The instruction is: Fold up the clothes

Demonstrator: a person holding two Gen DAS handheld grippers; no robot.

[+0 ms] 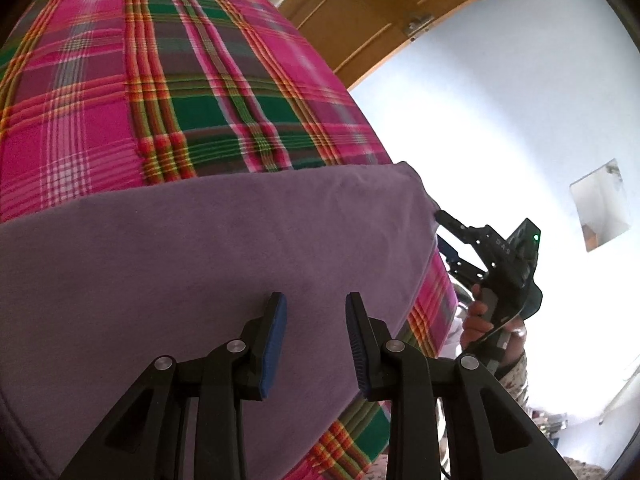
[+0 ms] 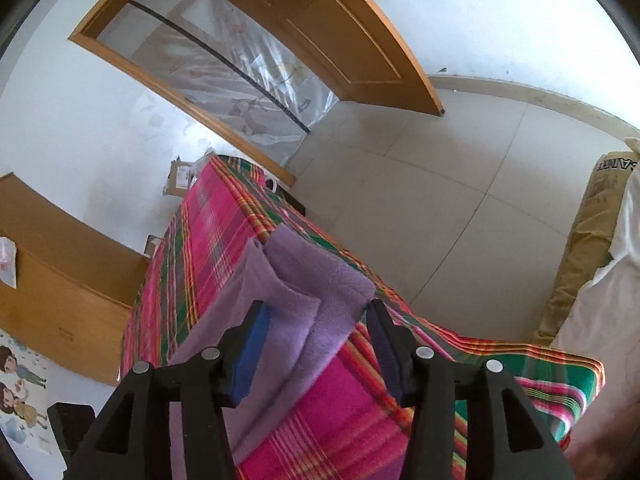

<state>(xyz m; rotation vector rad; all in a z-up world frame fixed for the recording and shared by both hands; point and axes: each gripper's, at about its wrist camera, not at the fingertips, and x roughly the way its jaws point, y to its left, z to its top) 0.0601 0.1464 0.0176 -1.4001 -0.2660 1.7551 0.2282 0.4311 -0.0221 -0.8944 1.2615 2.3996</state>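
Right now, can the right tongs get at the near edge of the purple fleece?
Probably yes. The right tongs are open, with the purple fleece edge lying between the pads on the plaid cloth; nothing blocks them.

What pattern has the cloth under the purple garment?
Pink, green plaid cloth, best in left wrist view.

Purple fleece garment (image 1: 208,248), folded in flat layers, on the plaid-covered table (image 1: 120,80).
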